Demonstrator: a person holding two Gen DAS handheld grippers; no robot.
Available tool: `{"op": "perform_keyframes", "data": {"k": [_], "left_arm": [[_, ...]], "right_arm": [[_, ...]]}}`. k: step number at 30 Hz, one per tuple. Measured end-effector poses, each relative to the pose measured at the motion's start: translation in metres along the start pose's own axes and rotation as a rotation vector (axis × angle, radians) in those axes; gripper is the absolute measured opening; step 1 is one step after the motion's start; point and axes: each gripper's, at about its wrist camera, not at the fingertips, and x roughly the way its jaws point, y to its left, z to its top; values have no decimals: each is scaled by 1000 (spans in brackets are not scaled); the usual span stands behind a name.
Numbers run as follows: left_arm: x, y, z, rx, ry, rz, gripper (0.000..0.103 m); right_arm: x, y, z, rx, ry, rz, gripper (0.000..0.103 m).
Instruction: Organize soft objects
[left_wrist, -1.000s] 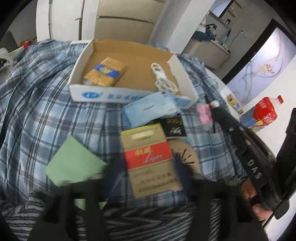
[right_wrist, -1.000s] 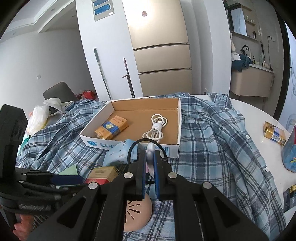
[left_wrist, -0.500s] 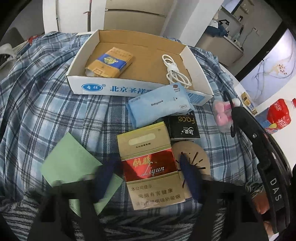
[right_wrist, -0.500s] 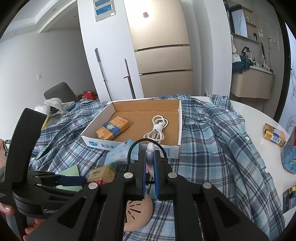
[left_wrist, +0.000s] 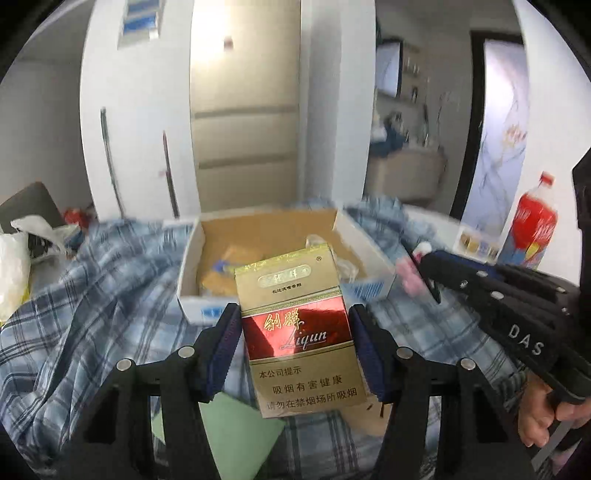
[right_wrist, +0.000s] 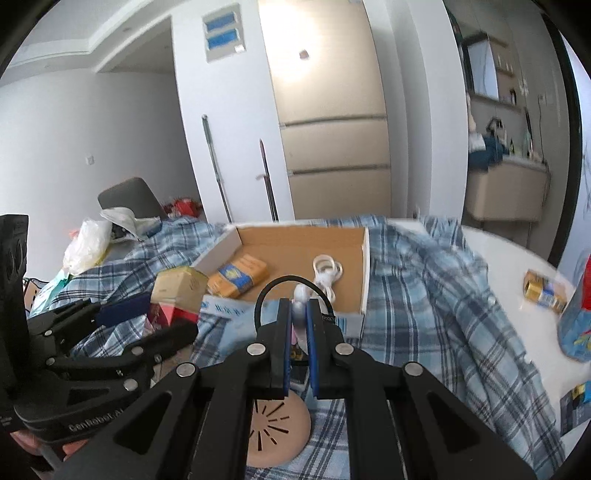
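Bright daylight, glare on the pale cabinet door (right_wrist: 328, 74), motion-smeared background, dark fisheye-bent corners.

White walls (right_wrist: 110, 122) and a tall beige panelled cabinet front with three horizontal drawer lines (right_wrist: 332, 118) close the far side of the room, with daylight glaring off the cabinet's upper panel. Two long-handled tools (right_wrist: 216, 170) lean against a white pillar bearing two small blue rectangles (right_wrist: 223, 33). A grey chair back (right_wrist: 127, 197) stands at left. At right, a beige counter (right_wrist: 506, 192) holds clutter beneath a dark-framed opening (right_wrist: 480, 70).
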Motion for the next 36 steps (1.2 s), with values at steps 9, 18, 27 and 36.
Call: {"op": "perform_keyframes", "data": {"k": [9,18,27,36], "left_arm": [[-34,-14,-5,77,-207,124,62],[-46,-11,-5,62,-255,132,62],[-97,-18,15,91,-386,140,62],[-116,-12,75,107,-451,155,62]], "right_arm": [[-17,18,0,-89,-103,10,7],[-18,16,1,-84,-111,7,7],[-26,11,10,-67,-147,-26,7],[-46,14,60,-68,-218,-102,7]]}}
